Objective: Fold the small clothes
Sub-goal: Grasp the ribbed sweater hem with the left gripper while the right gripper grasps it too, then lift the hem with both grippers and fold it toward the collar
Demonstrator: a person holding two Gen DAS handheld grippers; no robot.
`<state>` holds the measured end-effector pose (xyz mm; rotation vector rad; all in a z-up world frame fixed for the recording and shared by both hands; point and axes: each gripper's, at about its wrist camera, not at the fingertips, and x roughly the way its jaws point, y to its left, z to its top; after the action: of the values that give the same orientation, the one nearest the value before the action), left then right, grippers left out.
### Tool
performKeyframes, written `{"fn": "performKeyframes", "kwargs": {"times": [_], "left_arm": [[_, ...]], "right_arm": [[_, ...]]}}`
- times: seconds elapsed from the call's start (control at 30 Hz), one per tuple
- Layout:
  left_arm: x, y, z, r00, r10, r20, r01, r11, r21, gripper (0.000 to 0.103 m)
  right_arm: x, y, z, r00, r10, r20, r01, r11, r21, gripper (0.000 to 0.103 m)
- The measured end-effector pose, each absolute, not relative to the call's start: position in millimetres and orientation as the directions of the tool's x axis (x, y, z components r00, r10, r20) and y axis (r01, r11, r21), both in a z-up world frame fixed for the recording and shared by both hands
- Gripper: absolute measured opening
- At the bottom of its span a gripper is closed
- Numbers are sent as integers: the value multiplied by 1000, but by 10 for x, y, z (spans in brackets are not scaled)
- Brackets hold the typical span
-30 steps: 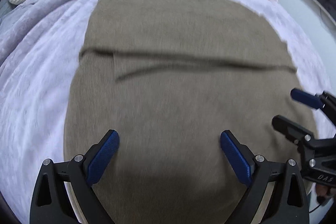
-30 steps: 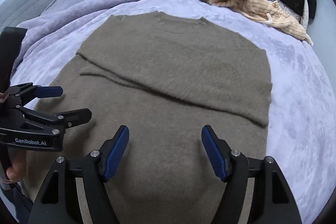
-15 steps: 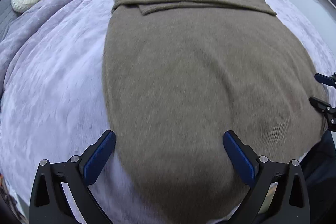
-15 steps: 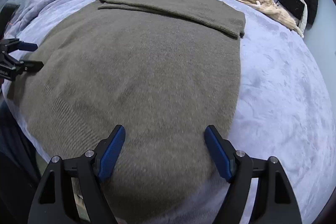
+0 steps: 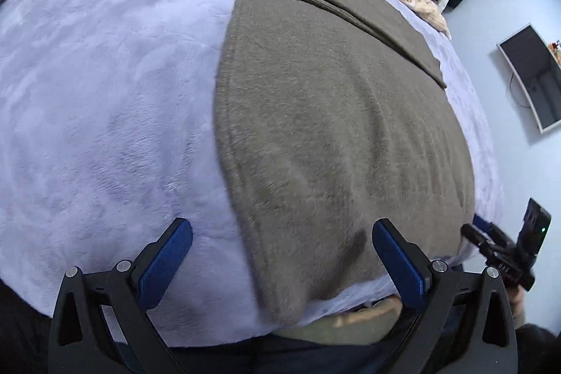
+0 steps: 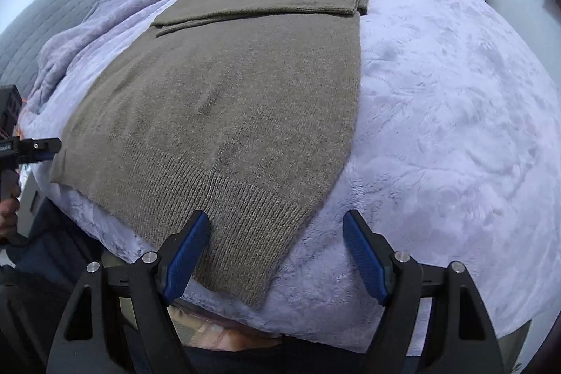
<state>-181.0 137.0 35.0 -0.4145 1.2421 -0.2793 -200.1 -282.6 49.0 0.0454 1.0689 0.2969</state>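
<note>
I have both the left gripper point(image 5: 282, 263) and right gripper point(image 6: 277, 256) spread wide, gripping nothing. The sweater point(image 6: 224, 114) lies flat ahead, hem corners between each gripper's pads. Risk: pinching the blanket point(image 6: 438, 114) underneath, or one layer only.

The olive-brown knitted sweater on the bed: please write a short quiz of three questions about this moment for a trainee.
1. True or false: the olive-brown knitted sweater lies flat on the lilac plush blanket, with its sleeves folded across its far end.
2. The right gripper is: A) shut on the hem, B) open at the near right corner, C) out of view.
3. Fill in: the left gripper is ____ and holds nothing.

Key: 1 true; 2 B; 3 open.
</note>
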Motion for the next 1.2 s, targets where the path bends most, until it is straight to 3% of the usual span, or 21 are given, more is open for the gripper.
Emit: {"fn": "performKeyframes", "kwargs": {"times": [0.13, 0.23, 0.27, 0.3, 0.37, 0.43, 0.5, 0.6, 0.63, 0.7, 0.9, 0.97, 1.03, 1.07, 1.1, 1.13, 1.17, 1.2], "left_arm": [[-1812, 1142, 348, 277, -470, -838, 11, 874, -486, 102], [-1865, 1054, 349, 273, -497, -824, 12, 858, -513, 100], [-1854, 1033, 339, 281, -477, -833, -7, 867, -499, 94], [-1844, 1010, 343, 297, -426, -855, -29, 890, -454, 78], [-1823, 998, 355, 303, -392, -869, -37, 906, -421, 72], [-1864, 1071, 368, 327, -395, -859, -53, 899, -434, 59], [-1891, 1165, 341, 337, -423, -841, -72, 879, -471, 54], [-1874, 1240, 287, 345, -463, -817, -97, 848, -522, 58], [-1862, 1233, 274, 338, -486, -806, -86, 837, -540, 75], [-1846, 1196, 271, 330, -523, -786, -62, 819, -571, 89], [-1855, 945, 288, 343, -432, -834, -7, 887, -463, 89], [-1875, 958, 307, 359, -405, -841, -18, 898, -440, 73], [-1915, 1066, 321, 375, -390, -841, -40, 900, -435, 42], [-1940, 1153, 326, 383, -412, -827, -51, 884, -464, 33], [-1960, 1242, 317, 383, -459, -802, -59, 854, -517, 17], [-1986, 1338, 300, 379, -502, -777, -69, 823, -564, 12], [-2001, 1381, 296, 382, -522, -763, -79, 804, -590, 11], [-2013, 1388, 315, 388, -527, -757, -78, 799, -596, 11]], "right_arm": [[-2006, -2787, 458, 447, 297, -844, -224, 951, 216, 81], [-2084, -2738, 445, 425, 347, -836, -265, 931, 251, 74], [-2079, -2715, 418, 420, 352, -836, -264, 929, 258, 71], [-2061, -2711, 387, 417, 357, -836, -258, 928, 268, 71], [-2009, -2738, 361, 406, 365, -838, -236, 928, 290, 71], [-2031, -2808, 397, 406, 397, -823, -221, 917, 332, 68], [-2086, -2837, 379, 394, 426, -814, -248, 902, 352, 66], [-2058, -2803, 288, 407, 444, -798, -224, 896, 383, 66], [-2031, -2762, 295, 411, 451, -793, -227, 892, 390, 66], [-2008, -2663, 354, 416, 450, -790, -258, 892, 372, 66], [-2078, -2636, 336, 426, 448, -786, -279, 892, 357, 66], [-2074, -2642, 340, 429, 448, -785, -272, 892, 360, 66], [-2066, -2622, 349, 428, 436, -792, -275, 897, 345, 65], [-2063, -2620, 353, 430, 424, -797, -276, 902, 331, 59], [-2060, -2619, 359, 429, 414, -803, -277, 906, 319, 46], [-2054, -2623, 368, 422, 417, -805, -283, 904, 320, 36], [-2043, -2642, 382, 410, 435, -802, -288, 896, 339, 16], [-2031, -2670, 401, 401, 457, -794, -288, 886, 364, 10]]}}
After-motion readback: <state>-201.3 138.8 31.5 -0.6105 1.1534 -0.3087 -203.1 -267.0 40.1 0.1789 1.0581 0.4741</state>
